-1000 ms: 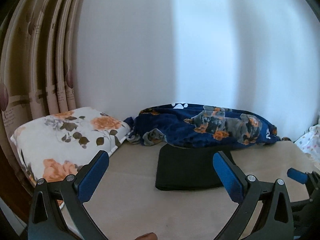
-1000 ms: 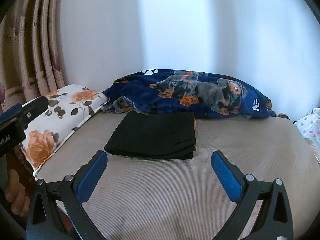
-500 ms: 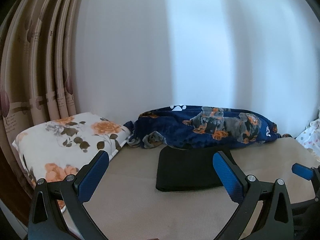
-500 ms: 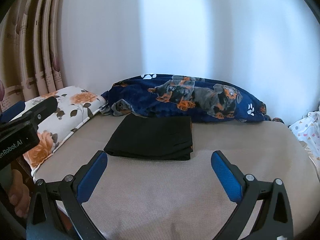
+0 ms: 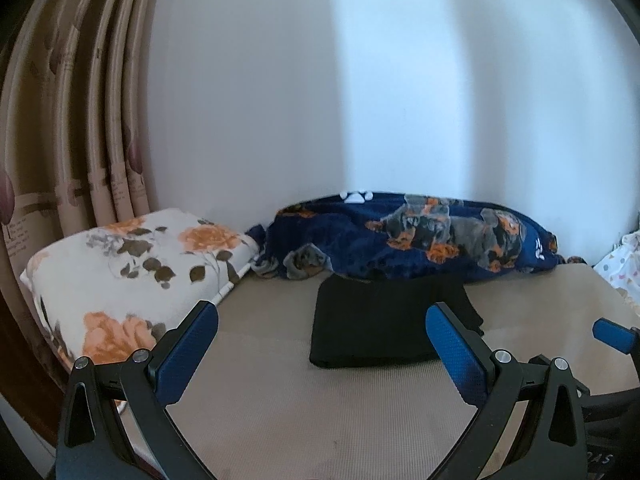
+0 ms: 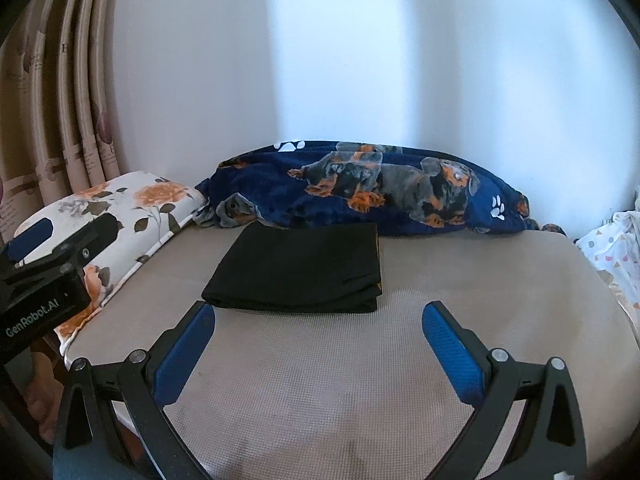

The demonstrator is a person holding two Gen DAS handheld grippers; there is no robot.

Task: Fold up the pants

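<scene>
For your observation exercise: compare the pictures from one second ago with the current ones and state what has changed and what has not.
Both views tilted upward slightly: the folded black pants and dog-print blanket sit lower in the pictures. Nothing was grasped or released. The left tool and right tool stay open, clear of the pants. Pants, blanket and floral pillow lie unchanged on the bed.

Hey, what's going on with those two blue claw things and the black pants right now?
Left gripper open, empty. Right gripper open, empty, clear of the cloth. Black pants folded flat on the beige mat, against the dog-print blanket. Nothing in the way.
</scene>
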